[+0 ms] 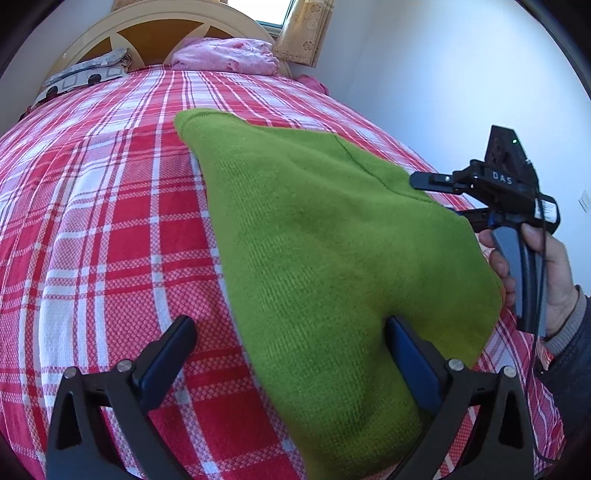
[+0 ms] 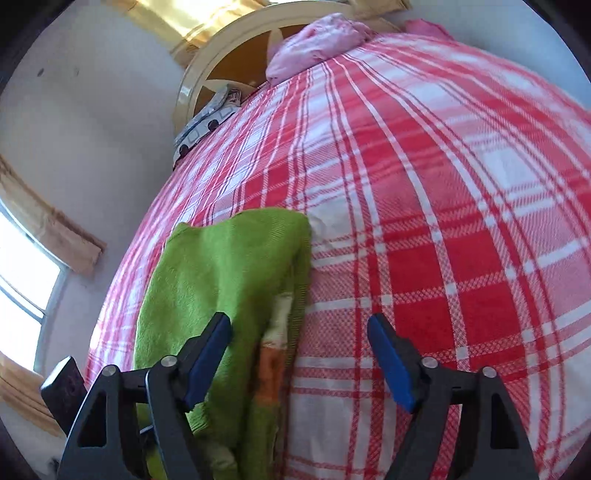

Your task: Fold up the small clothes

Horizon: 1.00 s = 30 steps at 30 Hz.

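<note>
The green knit garment (image 1: 332, 258) lies on the bed's red plaid bedspread (image 1: 110, 221), its near end cut off at the bottom of the left wrist view. The left hand-held gripper (image 1: 291, 354) is spread wide, its right finger touching the fabric. The right hand-held gripper (image 2: 299, 358) is also spread, straddling the garment's edge (image 2: 299, 295); an orange and white patch shows there, possibly a print or lining. Open bedspread stretches to the pink bedding (image 1: 225, 55) at the headboard (image 1: 147, 33).
</note>
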### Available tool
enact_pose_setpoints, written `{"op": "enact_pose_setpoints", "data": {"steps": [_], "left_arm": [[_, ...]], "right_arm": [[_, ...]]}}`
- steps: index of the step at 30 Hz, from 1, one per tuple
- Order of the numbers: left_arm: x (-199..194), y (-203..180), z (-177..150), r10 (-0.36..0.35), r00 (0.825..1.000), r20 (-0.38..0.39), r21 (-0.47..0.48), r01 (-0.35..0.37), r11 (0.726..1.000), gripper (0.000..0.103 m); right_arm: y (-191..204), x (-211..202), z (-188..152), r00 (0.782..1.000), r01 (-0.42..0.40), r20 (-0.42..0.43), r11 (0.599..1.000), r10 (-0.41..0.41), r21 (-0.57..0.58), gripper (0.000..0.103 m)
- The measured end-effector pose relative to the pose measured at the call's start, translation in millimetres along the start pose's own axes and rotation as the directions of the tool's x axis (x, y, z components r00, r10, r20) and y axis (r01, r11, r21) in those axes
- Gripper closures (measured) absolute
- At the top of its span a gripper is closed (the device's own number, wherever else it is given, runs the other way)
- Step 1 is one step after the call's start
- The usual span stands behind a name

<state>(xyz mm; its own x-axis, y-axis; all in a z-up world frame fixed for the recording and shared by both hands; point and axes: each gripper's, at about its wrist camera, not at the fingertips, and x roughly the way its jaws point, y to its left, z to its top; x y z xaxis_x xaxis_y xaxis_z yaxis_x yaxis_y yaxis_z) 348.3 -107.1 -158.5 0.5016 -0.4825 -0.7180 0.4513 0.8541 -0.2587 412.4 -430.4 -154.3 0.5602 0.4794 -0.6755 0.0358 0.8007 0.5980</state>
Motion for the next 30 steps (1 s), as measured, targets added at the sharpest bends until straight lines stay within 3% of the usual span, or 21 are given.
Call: {"op": "enact_pose_setpoints", "data": {"steps": [2, 7, 17, 23, 29, 30], "left_arm": [[1.0, -2.2, 0.4, 0.002, 1.0, -0.005, 0.01, -0.002, 1.0, 0.0], [3.4, -0.6, 3.8, -0.034, 0.999, -0.018, 0.003, 0.034, 0.999, 0.0], [-3.2, 10.2, 1.1, -0.115, 0.993, 0.03, -0.073, 0.117, 0.99, 0.0], [-0.4, 1.2, 1.7, -0.165, 0.986, 0.02, -0.039, 0.166, 0.985, 0.01], [-0.4, -1.5, 1.0, -0.169, 0.985, 0.021, -0.05, 0.17, 0.984, 0.011], [-0.7, -2.7, 1.0, -0.166, 0.986, 0.021, -0.047, 0.166, 0.985, 0.012]], "right_arm": [[-5.8, 6.3, -1.5, 0.997, -0.078, -0.014, 0.996, 0.079, 0.034, 0.025], [-0.3, 16.8, 2.9, 0.994, -0.109, -0.019, 0.994, 0.109, 0.022, 0.024], [6.8, 36.1, 11.5, 0.981, -0.183, -0.054, 0.983, 0.184, 0.015, 0.025], [8.7, 57.7, 22.4, 0.975, -0.204, -0.093, 0.979, 0.204, 0.014, 0.043], [22.9, 75.8, 28.7, 0.967, -0.222, -0.134, 0.974, 0.216, -0.034, 0.044], [25.4, 77.3, 27.9, 0.969, -0.216, -0.134, 0.975, 0.208, -0.047, 0.05]]}}
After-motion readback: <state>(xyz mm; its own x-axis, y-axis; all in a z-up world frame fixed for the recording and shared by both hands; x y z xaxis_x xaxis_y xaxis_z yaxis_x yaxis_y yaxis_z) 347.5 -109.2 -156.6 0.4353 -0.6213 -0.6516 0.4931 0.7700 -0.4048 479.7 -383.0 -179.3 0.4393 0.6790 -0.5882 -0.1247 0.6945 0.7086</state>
